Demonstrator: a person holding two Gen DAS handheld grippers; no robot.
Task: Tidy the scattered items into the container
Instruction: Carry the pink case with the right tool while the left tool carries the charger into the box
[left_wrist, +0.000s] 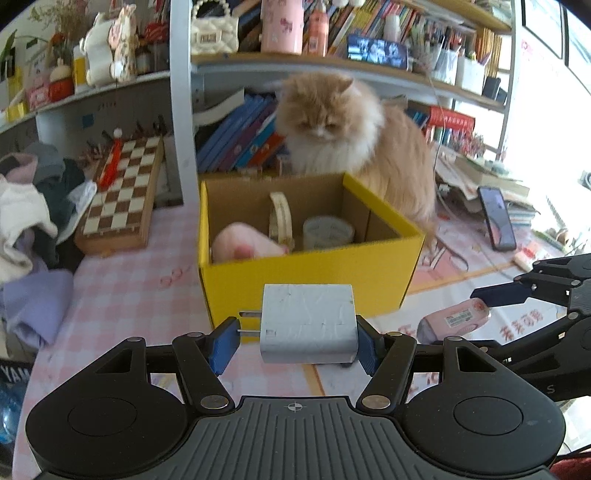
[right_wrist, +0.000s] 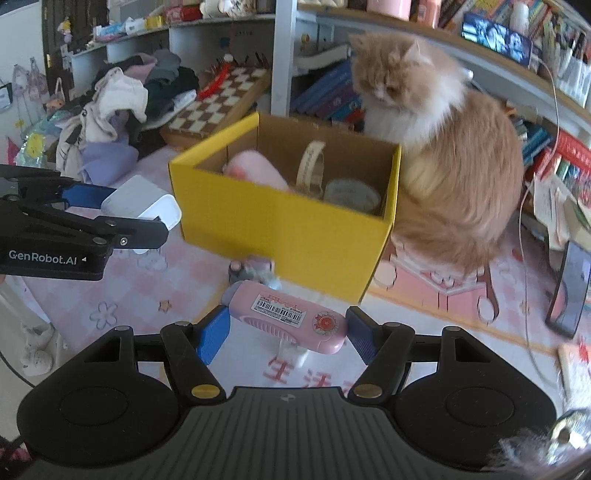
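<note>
At centre of both frames stood the yellow box, already holding a pink plush, a tape roll and an upright ring. Left gripper clenched a white charger, low centre, just short of the box front. Right gripper appeared clamped on a pink case, though contact at the right pad was unclear. A small toy lay on the counter by the box. Judged: carry step. Next: lift both over the rim, clear of the cat at the far wall.
</note>
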